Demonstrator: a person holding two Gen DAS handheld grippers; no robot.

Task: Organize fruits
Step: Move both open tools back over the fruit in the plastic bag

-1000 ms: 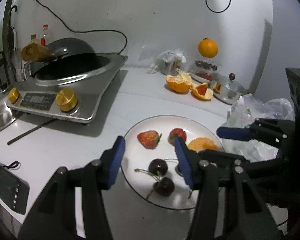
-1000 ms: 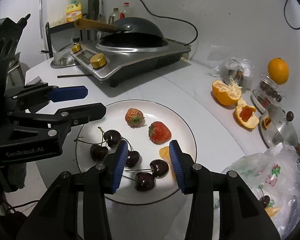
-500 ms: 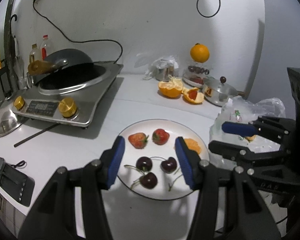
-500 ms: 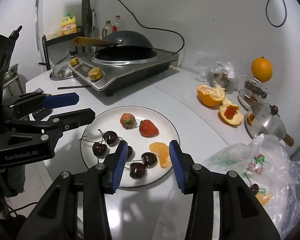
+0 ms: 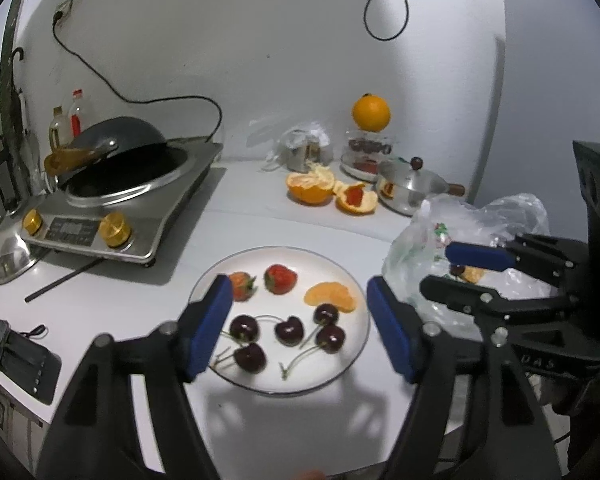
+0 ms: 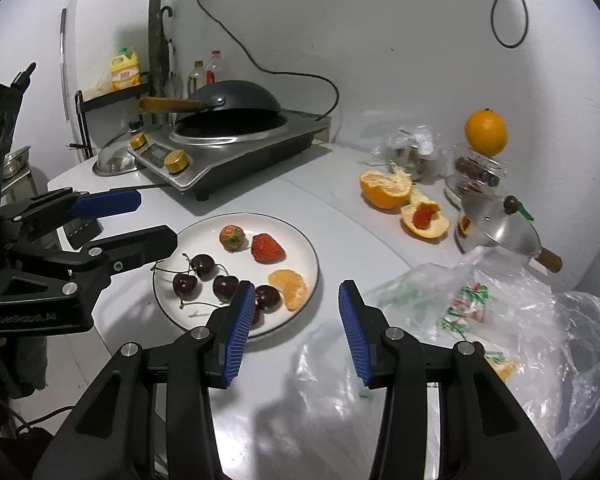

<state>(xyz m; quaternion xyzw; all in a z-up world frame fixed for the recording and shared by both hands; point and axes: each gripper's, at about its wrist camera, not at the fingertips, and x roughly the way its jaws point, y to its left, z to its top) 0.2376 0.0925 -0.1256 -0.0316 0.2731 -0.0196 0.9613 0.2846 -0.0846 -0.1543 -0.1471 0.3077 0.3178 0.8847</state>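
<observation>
Two tools hang above the white surface (image 6: 340, 208), and neither has hold of anything. The left tool (image 5: 300, 324) has its jaws opening, with only air between the blue pads as they frame the plate (image 5: 340, 376) below. The right tool (image 6: 296, 324) stands partly open and empty, over the bare strip between the plate and the plastic bag (image 6: 540, 320).

On the plate lie five cherries (image 5: 288, 330), two strawberries (image 5: 280, 278) and a mandarin segment (image 5: 330, 298), close together, the cherry stems crossing. More fruit sits inside the bag, and a whole orange (image 6: 486, 132) is perched on a jar by the wall, beside peel halves (image 6: 384, 188).

Risks, as I judge them: a descent into the cherry cluster could catch a stem and drag a neighbour along, or nudge a round cherry over the shallow rim. Squeezing a strawberry or the segment hard would bruise it. Reaching into the bag, the pads may pinch film instead of fruit and pull the whole bag across. The two tools hang close, so a crossing reach could knock them together.
</observation>
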